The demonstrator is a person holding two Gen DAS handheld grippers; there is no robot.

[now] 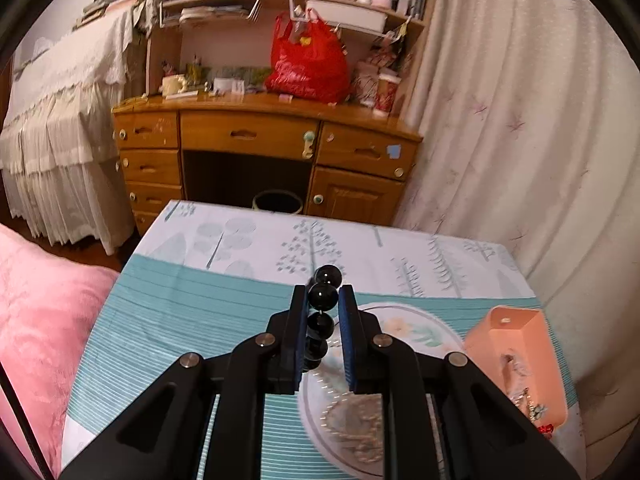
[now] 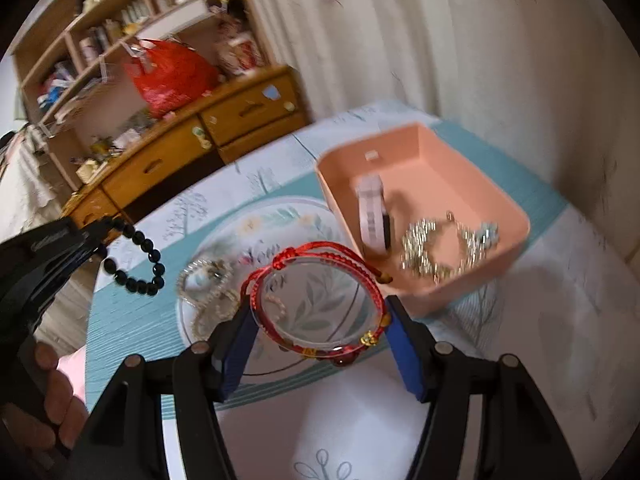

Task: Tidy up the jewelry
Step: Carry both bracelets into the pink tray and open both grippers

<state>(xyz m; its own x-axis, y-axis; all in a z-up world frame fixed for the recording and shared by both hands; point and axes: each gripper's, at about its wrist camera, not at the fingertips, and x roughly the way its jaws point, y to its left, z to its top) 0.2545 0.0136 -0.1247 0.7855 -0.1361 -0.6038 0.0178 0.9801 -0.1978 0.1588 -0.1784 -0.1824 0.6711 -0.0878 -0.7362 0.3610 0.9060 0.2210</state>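
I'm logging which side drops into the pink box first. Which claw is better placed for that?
Right, probably. The right claw carries the red string bracelet just short of the pink box. The left claw holds the black bead bracelet farther away, beyond the plate.

A black bead bracelet point(image 1: 321, 322) hangs at the centre of the left wrist view, its glossy round beads strung in a line; in the right wrist view it dangles as a loop at the left. A red cord bracelet point(image 2: 316, 304) with gold and dark red beads sits at centre frame, held up as an open ring. Pale beaded strands point(image 2: 208, 292) lie on a floral plate point(image 2: 280, 216) left of centre. Silver chains point(image 2: 444, 250) and a white band point(image 2: 374, 216) rest inside a pink tray point(image 2: 440, 148) at the upper right.
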